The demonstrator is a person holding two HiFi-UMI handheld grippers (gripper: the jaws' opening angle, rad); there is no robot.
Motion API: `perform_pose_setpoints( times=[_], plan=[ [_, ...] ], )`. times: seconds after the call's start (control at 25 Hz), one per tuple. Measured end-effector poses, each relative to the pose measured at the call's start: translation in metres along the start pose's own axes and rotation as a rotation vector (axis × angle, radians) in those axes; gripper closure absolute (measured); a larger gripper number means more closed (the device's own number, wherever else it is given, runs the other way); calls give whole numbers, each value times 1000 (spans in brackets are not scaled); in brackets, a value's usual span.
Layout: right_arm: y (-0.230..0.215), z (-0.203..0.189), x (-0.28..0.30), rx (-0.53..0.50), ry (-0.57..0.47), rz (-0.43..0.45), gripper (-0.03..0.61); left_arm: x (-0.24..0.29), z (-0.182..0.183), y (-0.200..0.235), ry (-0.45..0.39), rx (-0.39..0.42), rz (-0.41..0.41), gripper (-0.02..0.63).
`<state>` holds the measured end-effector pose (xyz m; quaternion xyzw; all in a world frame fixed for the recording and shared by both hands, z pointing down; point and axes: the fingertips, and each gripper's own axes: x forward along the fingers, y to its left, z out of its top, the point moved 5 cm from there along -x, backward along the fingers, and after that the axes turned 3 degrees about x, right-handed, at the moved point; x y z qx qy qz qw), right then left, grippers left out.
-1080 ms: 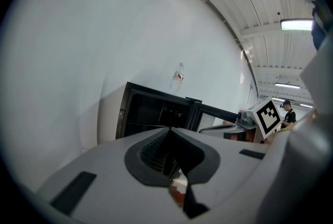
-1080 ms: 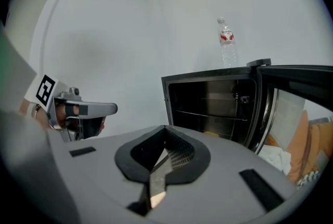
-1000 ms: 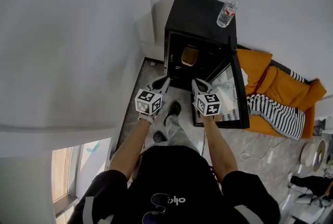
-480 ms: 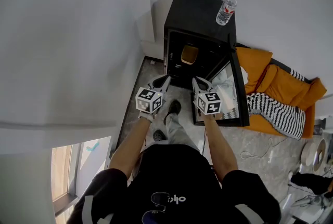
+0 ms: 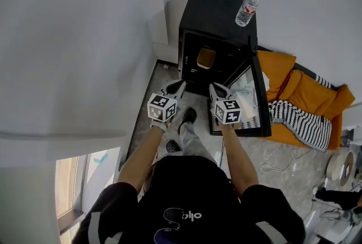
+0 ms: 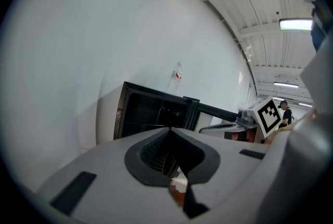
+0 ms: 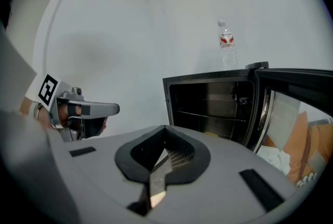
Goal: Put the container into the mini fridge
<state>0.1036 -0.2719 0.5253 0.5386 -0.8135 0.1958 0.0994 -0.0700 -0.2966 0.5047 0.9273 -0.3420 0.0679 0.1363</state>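
A black mini fridge (image 5: 218, 13) stands against the white wall with its door (image 5: 257, 102) swung open to the right. Inside it, on the left, sits a yellow-orange container (image 5: 206, 59). Both grippers hover side by side in front of the opening, well short of the container. My left gripper (image 5: 180, 88) is shut and holds nothing; its jaws meet at the tip in the left gripper view (image 6: 169, 131). My right gripper (image 5: 215, 89) is likewise shut and empty (image 7: 165, 128). The fridge's dark interior and wire shelf (image 7: 210, 116) show in the right gripper view.
A clear water bottle (image 5: 247, 11) with a red label stands on top of the fridge. An orange cushion (image 5: 308, 95) with a striped cloth (image 5: 300, 123) lies to the right of the door. A white cable (image 5: 280, 168) lies on the grey floor.
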Motion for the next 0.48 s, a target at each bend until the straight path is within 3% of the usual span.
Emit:
perform_pose_setpoints(
  times=[0.48],
  plan=[
    [0, -2, 0, 5, 8, 7, 572, 1, -1, 1, 4, -6, -1, 606]
  ],
)
